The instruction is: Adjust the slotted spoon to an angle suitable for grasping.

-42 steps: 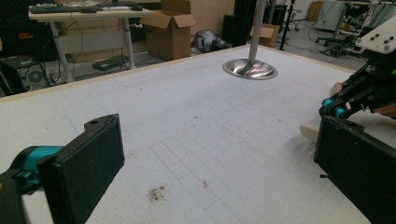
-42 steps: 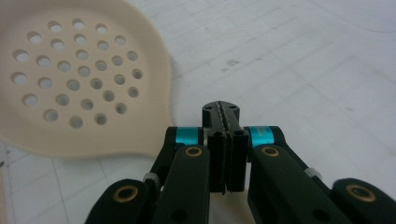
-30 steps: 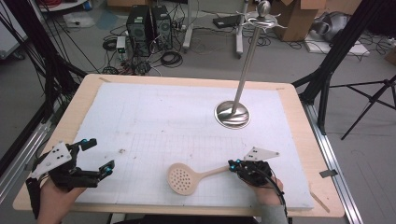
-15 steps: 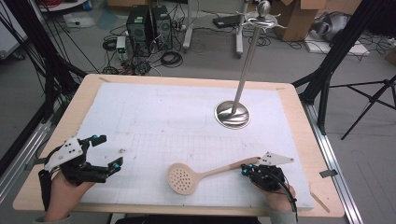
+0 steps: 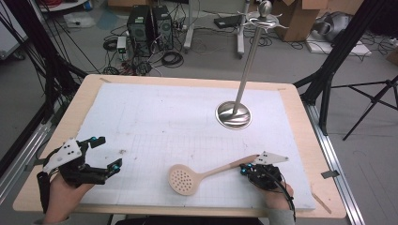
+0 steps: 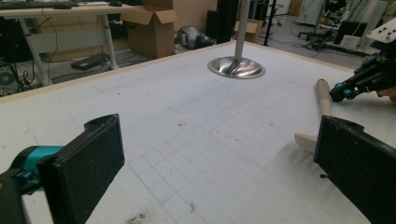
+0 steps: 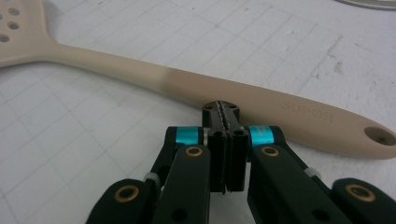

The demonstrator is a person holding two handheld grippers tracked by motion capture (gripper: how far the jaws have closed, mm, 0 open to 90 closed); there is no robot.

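A long beige plastic spoon with small round holes in its bowl [image 5: 199, 176] lies flat on the white mat with thin grid lines [image 5: 178, 122] that covers the light wooden table [image 5: 300, 154]. The spoon's round bowl sits near the front edge of the mat, and its handle runs away to the right, going a little up toward the back. The right gripper [image 5: 245, 169], black with small blue bits, is just beside the end of that handle, held in a hand that comes in from the front edge. In the right gripper view its two jaws are pressed tight together with nothing between them, and their tips [image 7: 221, 111] sit right by the near side of the spoon handle [image 7: 233, 100]; I cannot tell if they touch it. The left gripper [image 5: 107, 153] is well to the left of the spoon, low over the mat, held in the other hand. Its jaws stand wide apart and hold nothing, and in the left gripper view the bare mat [image 6: 196, 121] shows between them. Behind the spoon, toward the back right of the mat, stands a tall shiny metal pole on a round metal foot [image 5: 233, 115], well apart from the spoon.
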